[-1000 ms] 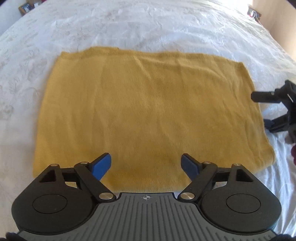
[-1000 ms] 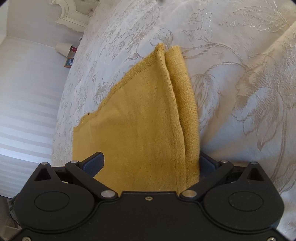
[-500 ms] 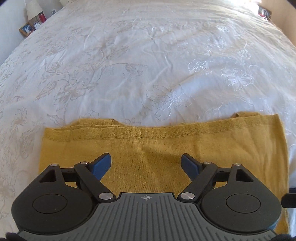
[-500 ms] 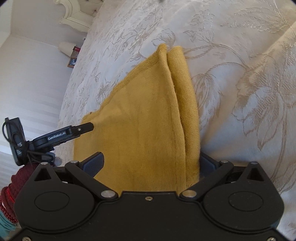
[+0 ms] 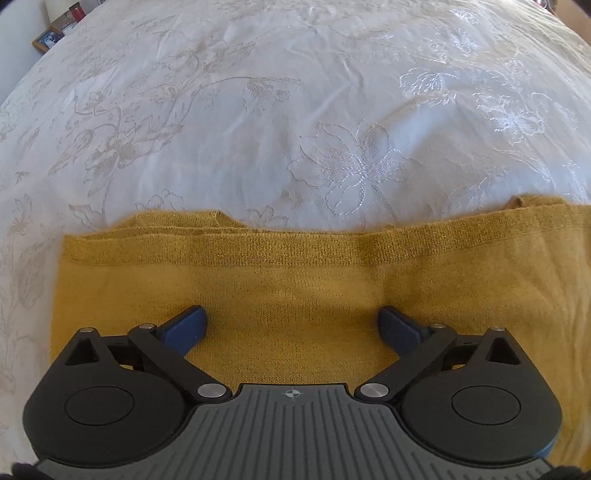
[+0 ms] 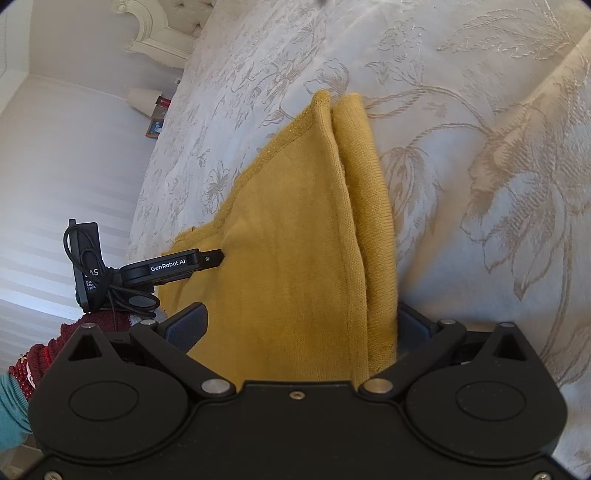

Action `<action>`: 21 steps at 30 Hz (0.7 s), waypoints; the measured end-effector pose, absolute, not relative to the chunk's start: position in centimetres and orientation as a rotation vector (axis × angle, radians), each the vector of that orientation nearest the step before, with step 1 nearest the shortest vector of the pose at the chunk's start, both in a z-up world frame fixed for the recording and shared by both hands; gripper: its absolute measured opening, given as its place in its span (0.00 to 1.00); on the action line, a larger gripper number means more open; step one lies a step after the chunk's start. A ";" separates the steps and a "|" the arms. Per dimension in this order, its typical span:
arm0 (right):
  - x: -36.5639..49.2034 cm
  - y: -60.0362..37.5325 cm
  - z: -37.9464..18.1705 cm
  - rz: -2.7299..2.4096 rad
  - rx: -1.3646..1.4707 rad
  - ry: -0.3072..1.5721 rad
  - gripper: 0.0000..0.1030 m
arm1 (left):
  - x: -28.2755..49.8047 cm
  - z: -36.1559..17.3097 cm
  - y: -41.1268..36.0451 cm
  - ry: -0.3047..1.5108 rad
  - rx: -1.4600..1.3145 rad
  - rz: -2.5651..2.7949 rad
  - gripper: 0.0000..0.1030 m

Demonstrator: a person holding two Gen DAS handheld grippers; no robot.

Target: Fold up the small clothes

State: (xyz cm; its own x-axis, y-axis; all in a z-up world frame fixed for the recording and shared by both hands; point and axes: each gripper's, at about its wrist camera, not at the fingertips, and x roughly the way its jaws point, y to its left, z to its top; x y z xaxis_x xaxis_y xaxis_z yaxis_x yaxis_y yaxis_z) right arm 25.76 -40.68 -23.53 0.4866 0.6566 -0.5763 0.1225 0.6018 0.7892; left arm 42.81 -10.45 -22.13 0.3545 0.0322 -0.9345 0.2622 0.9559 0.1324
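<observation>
A mustard-yellow knit garment lies folded on the white embroidered bedspread. My left gripper is open, its blue fingers spread wide and pressing down on the cloth near its near edge. In the right wrist view the garment shows stacked folded edges on its right side. My right gripper is open, with the cloth's end lying between its fingers; the right finger is mostly hidden by the fold. The left gripper shows there from the side, touching the cloth's left part.
The bedspread spreads around the garment on all sides. A bedside surface with a picture frame and a lamp stands beyond the bed's far corner. A cream carved headboard is further back.
My left gripper has dropped low onto the garment, its fingers now pressing the cloth, and it has come into the right wrist view. The right gripper has stayed in place.
</observation>
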 end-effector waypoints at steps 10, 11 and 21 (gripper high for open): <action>25.3 -40.9 -23.4 0.380 0.897 1.035 1.00 | 42.6 -20.1 -10.2 1.236 0.269 -0.165 0.88; 25.4 -40.9 -23.3 0.379 0.899 1.038 1.00 | 41.8 -19.7 -10.0 1.232 0.265 -0.165 0.87; 25.8 -40.4 -23.1 0.373 0.885 1.045 1.00 | 32.0 -19.9 -6.9 1.312 0.235 -0.190 0.87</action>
